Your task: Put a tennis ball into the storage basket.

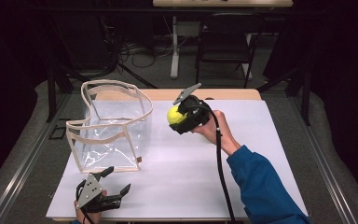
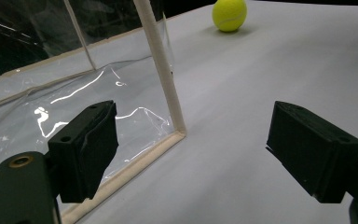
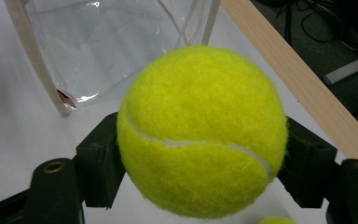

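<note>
Tennis ball (image 3: 200, 130) — light, springy, fuzzy felt that grips well — sits clamped across its middle in your right gripper (image 1: 181, 117), held above the white table (image 1: 242, 154) beside the clear, floppy plastic bag (image 1: 114, 126); your left gripper (image 1: 114, 183) rests with jaws apart, holding nothing

A white sheet (image 1: 261, 154) covers a wooden table (image 1: 223, 94) standing on grey carpet (image 1: 321, 140) in a dark, black-curtained room, with a black folding chair (image 1: 223, 42), a white table leg (image 1: 174, 46) and tangled cables (image 1: 140, 51) behind it.
</note>
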A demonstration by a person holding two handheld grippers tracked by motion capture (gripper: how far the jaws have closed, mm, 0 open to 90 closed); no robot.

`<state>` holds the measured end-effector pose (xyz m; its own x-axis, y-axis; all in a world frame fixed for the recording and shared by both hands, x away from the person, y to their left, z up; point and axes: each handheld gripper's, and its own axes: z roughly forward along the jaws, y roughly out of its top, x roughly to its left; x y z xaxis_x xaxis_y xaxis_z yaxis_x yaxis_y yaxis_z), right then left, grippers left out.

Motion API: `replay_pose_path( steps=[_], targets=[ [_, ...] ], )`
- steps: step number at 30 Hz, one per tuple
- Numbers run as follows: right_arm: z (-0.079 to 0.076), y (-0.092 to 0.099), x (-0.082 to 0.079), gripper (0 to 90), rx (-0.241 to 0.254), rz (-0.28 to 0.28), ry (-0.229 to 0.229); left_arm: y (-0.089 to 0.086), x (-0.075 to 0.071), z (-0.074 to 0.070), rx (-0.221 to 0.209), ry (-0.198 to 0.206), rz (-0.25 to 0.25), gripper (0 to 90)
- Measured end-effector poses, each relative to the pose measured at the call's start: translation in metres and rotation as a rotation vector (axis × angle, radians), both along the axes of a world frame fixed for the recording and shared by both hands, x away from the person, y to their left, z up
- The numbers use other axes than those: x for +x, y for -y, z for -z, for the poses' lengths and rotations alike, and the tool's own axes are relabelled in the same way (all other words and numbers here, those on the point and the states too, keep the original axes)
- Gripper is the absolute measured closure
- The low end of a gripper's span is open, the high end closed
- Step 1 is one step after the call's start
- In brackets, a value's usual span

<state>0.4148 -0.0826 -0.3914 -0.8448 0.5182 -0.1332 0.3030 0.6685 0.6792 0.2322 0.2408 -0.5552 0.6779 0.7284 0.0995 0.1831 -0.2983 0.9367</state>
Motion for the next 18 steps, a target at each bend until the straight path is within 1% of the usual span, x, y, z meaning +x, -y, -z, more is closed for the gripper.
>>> replay_pose_path(
  steps=[6,10,18],
  targets=[
    [-0.008,-0.002,0.003,26.1,0.003,0.000,0.017,-0.001,0.001,0.000,0.001,-0.004,0.000,15.9],
    [-0.011,-0.003,0.006,26.1,0.008,0.006,0.013,0.000,0.000,0.000,0.001,-0.002,0.001,15.9],
    [-0.015,-0.004,0.011,26.1,0.002,0.005,0.014,0.000,0.000,0.000,-0.004,0.002,0.001,15.9]
  ],
)
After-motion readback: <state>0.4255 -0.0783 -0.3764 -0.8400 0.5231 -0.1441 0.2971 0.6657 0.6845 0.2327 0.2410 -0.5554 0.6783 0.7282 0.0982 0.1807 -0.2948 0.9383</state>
